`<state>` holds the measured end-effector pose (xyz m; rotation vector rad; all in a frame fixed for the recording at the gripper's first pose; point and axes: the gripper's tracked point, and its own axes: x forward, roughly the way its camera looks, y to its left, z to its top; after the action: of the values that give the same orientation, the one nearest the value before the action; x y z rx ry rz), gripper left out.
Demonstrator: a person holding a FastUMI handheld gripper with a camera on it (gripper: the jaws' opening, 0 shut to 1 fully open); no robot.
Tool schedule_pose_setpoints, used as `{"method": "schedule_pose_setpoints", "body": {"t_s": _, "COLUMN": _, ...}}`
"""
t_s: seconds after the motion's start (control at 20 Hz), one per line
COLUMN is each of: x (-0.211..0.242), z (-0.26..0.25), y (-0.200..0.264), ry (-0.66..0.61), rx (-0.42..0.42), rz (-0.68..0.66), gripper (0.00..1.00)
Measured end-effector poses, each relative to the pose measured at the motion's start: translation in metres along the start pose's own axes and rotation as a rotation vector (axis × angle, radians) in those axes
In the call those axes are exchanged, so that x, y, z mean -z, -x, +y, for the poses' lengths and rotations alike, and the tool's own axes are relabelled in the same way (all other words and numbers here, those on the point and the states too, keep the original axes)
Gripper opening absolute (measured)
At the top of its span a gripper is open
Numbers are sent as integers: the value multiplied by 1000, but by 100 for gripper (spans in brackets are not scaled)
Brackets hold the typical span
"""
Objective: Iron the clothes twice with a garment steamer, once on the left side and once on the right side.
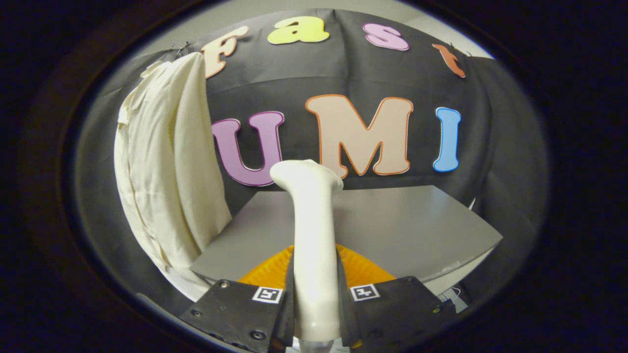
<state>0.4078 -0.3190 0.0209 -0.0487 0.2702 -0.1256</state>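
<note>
gripper [316, 304] jaws clamped on white garment steamer [311, 235] handle, steamer upright, head tilted right above grey tabletop [407, 225], cream garment [167, 166] hanging on booth wall left of steamer, well apart, orange piece [363, 269] just behind jaws

steamer [314, 235] base hidden by fingers [245, 304] | garment [167, 186] hem cut off

A white garment steamer [314, 235] is held upright between the two fingers [274, 314] of the gripper [316, 314], both of which press on its handle. Its head is bent forward at the top, above a grey surface [407, 225]. A cream garment [169, 171] is hung against the booth's wall, well left of the steamer, its folds falling down past the surface's left edge.
</note>
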Motion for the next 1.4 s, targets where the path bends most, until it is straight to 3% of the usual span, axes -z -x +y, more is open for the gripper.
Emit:
{"method": "schedule_pose_setpoints", "body": {"t_s": 0.5, "x": 9, "z": 111, "y": 158, "ry": -42, "rx": 96, "rz": -61, "gripper": 36}}
{"method": "schedule_pose_setpoints", "body": {"t_s": 0.75, "x": 24, "z": 194, "y": 219, "ry": -45, "rx": 65, "rz": -78, "gripper": 36}}
{"method": "schedule_pose_setpoints", "body": {"t_s": 1.4, "x": 11, "z": 357, "y": 265, "ry": -43, "rx": -82, "rz": -127, "gripper": 35}}
